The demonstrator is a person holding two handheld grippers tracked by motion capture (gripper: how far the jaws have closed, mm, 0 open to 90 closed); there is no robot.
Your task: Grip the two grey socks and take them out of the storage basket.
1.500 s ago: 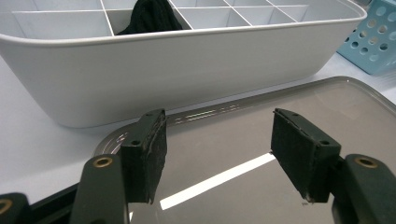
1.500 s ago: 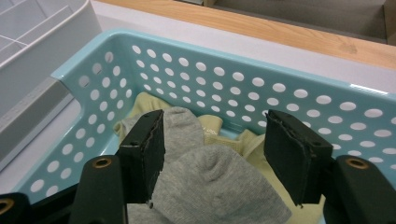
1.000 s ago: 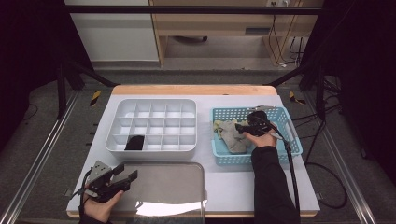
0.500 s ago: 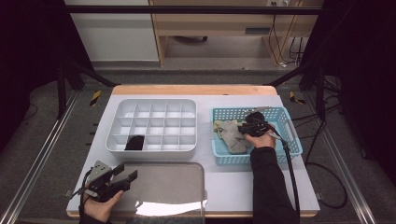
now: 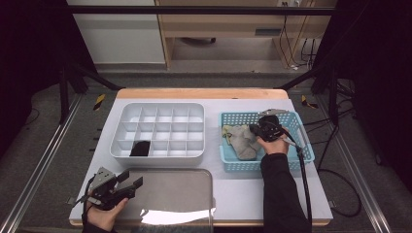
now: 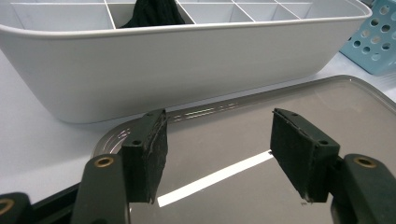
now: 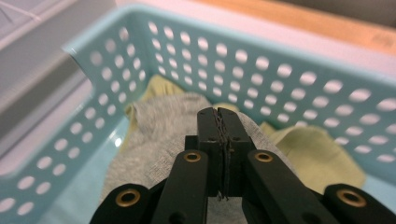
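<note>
Pinching shut over a soft grey sock [image 7: 163,140] in the blue basket [image 7: 289,79], the right gripper [image 7: 217,112] should lift it easily by a bunched fold.

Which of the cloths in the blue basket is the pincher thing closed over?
The grey cloth. The right gripper is shut on top of it, while the yellow-green cloth lies underneath, poking out beside it.

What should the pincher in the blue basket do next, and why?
Probably lift a little. The right gripper has just closed its jaws, seemingly pinching the grey sock in the blue basket. The white tray already holds one dark sock.
</note>
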